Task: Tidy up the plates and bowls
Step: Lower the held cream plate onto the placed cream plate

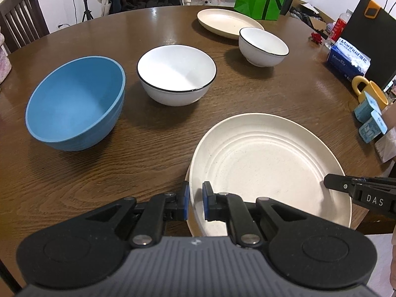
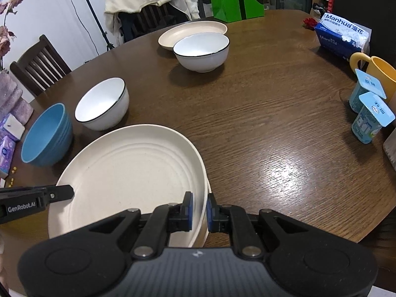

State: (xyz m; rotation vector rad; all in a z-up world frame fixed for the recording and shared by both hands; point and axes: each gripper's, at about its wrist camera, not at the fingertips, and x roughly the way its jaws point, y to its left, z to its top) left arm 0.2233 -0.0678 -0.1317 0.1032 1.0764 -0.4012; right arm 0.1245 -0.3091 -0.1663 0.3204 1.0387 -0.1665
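right hand-held gripper (image 2: 199,211) | clamped on cream plate (image 2: 128,170) rim | wooden table (image 2: 272,128)

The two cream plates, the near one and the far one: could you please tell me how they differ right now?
The near plate is clamped at opposite rims by the left gripper and right gripper; the far plate is touched by neither. The near plate sits over another plate's edge; the far plate lies directly on the table, beside a white bowl. Both are cream and round.
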